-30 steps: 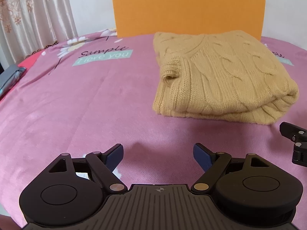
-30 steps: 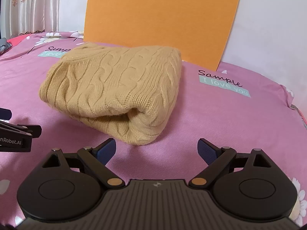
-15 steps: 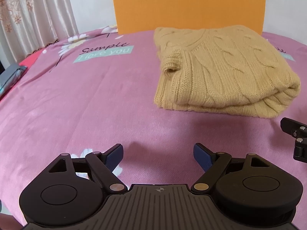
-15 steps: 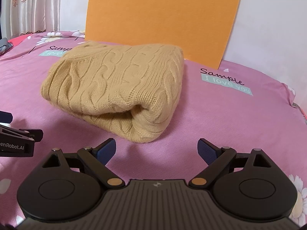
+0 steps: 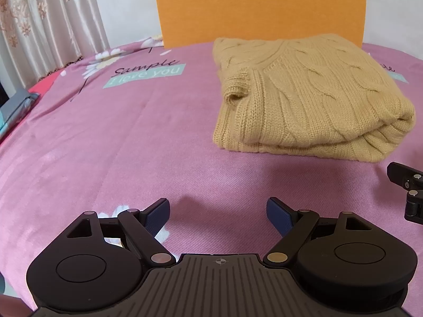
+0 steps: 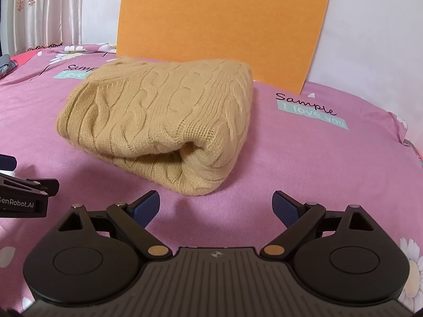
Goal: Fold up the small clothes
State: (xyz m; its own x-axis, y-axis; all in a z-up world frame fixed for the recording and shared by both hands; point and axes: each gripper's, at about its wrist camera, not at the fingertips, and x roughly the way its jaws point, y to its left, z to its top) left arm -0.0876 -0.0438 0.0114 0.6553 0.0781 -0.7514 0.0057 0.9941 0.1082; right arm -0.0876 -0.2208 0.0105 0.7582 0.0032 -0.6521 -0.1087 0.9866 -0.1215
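A tan cable-knit sweater (image 5: pixel 304 97) lies folded into a thick rectangle on the pink bedspread (image 5: pixel 105 142), with one ribbed cuff poking out at its left side. In the right wrist view the same sweater (image 6: pixel 164 121) shows its rolled fold edge toward me. My left gripper (image 5: pixel 218 211) stands open over bare bedspread, short of the sweater and to its left. My right gripper (image 6: pixel 216 206) is open too, just in front of the sweater's near corner, holding nothing. Each gripper shows at the edge of the other's view.
An orange board (image 5: pixel 259 8) stands upright against the white wall behind the sweater. Curtains (image 5: pixel 47 26) hang at the far left. A grey object (image 5: pixel 15 105) lies at the bed's left edge. The bedspread (image 6: pixel 330 153) carries printed words and daisies.
Both grippers have drawn back a little from the sweater and stayed open. The sweater has not moved.
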